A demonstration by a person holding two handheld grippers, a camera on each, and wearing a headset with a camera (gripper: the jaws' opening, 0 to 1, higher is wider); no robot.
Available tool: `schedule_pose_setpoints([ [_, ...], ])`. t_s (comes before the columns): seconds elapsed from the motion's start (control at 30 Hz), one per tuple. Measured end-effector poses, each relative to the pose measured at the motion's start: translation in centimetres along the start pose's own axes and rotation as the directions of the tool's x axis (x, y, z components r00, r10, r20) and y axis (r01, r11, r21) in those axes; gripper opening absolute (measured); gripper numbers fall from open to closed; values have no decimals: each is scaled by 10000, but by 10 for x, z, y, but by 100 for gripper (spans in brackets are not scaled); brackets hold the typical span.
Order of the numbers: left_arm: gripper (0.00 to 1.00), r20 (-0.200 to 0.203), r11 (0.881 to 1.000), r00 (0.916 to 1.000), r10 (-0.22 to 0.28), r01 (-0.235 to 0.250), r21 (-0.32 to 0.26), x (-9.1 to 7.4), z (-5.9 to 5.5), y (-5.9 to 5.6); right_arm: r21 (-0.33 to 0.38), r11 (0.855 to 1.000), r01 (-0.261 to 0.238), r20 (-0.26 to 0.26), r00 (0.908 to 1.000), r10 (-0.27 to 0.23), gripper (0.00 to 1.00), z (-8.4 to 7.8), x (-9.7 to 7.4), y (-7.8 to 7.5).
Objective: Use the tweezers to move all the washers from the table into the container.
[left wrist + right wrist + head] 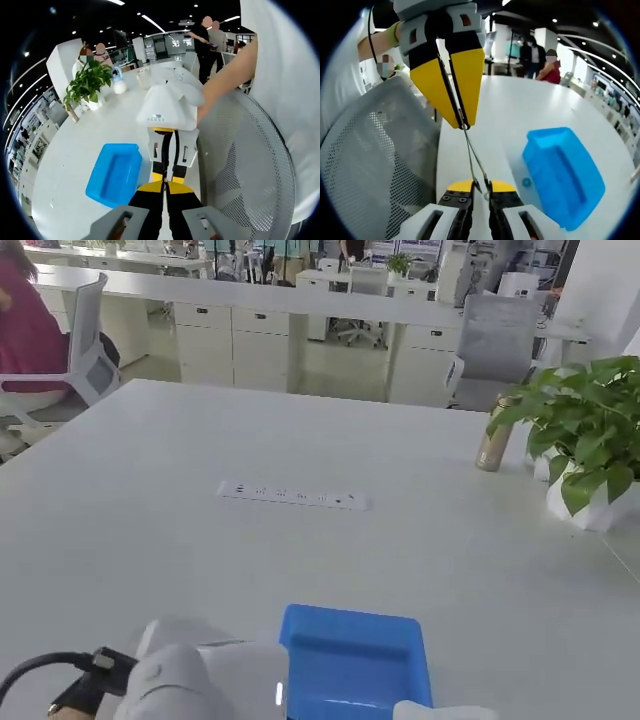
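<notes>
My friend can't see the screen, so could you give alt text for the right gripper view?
The right claw, rising from the bottom, and the left claw, reaching down from the top, both pinch thin metal tweezers above a white table. A blue container sits on it at right, with a mesh chair back at left.

My tweezers [469,146]: thin bare metal. Container [345,632]: smooth glossy blue plastic. Table [180,570]: matt white.
</notes>
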State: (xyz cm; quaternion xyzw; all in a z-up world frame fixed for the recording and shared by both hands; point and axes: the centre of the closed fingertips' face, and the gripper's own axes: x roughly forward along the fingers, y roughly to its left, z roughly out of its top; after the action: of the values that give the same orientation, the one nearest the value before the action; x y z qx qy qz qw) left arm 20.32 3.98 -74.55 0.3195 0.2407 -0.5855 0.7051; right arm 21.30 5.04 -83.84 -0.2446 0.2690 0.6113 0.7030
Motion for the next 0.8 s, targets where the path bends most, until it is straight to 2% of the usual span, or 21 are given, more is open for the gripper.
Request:
schedule_pose_setpoints([
  [0.2,0,-223,9997,9994,-248,248,-7,4,-6,2,155,9999,-61,-67,10000,62,7,-5,4,0],
  [0.3,0,-208,9988,9986,-480,478,-123,7,-7,1,180,9998,-72,-117,9999,74,7,-8,6,1],
  [0.4,0,-79,9983,9987,-510,508,-276,7,-6,4,253,9997,-39,-88,10000,41,7,-7,4,0],
  [0.57,0,-45,9978,9980,-623,622,-218,7,-4,5,304,9995,9,-27,10000,-8,7,-7,2,-1],
  [0.7,0,-236,9978,9975,-668,667,-32,9,-6,5,480,9988,69,19,10000,-70,7,-11,3,-3],
  [0.8,0,-137,9969,9969,-772,770,-186,11,-4,4,673,9977,17,46,10000,-20,7,-12,4,-4],
])
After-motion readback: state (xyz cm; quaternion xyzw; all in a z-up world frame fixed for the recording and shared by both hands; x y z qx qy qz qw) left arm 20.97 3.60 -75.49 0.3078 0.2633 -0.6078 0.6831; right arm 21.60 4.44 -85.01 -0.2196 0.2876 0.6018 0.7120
